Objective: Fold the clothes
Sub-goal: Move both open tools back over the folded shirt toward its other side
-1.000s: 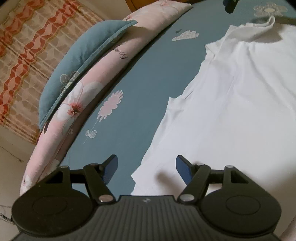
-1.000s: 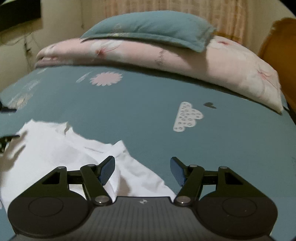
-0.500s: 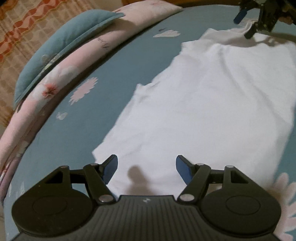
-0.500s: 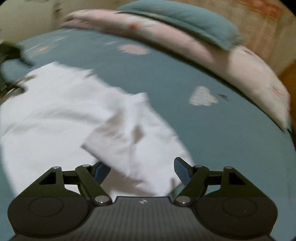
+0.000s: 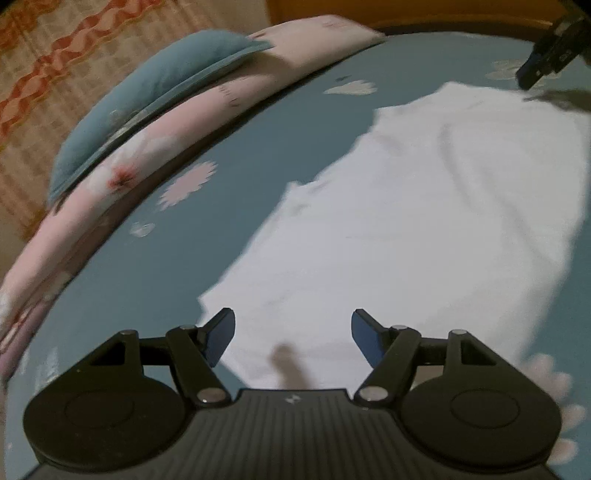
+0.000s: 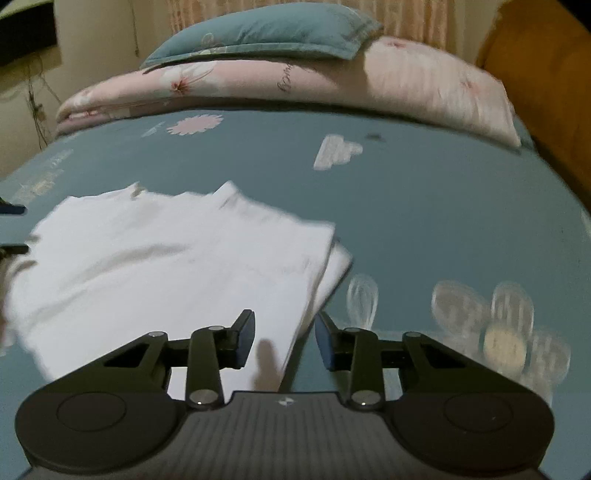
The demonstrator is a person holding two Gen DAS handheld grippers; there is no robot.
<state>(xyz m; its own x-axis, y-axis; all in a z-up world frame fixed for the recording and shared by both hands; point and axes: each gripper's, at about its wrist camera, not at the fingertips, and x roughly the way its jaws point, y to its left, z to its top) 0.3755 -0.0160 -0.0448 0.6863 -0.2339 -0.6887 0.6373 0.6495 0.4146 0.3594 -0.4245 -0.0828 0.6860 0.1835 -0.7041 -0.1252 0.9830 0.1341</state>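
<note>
Jaws first: my left gripper (image 5: 293,332) stands wide with nothing between its blue pads, hovering over the near edge of the white T-shirt (image 5: 406,229); my right gripper (image 6: 284,338) is parted more narrowly, also empty, poised right over the shirt's doubled edge, where one layer lies on top of another. Out from there, the shirt lies fairly flat on the teal bedsheet (image 6: 424,206), with at least one fold already in it on my right side, and a sleeve tab pokes out along the far edge in the left view. I judge this cloth light, thin and floppy; it will sag and drag if I lift it by one point, and it may slide a little on the smooth sheet. Best hold, I reckon, is a pinch at a corner or along an edge, both layers together where it is doubled, one gripper at each end so the edge stays straight. Whether more folds are wanted I cannot tell. Farther back, a rolled pink floral quilt (image 6: 406,85) carries a teal pillow (image 6: 266,33), well apart from the shirt.
</note>
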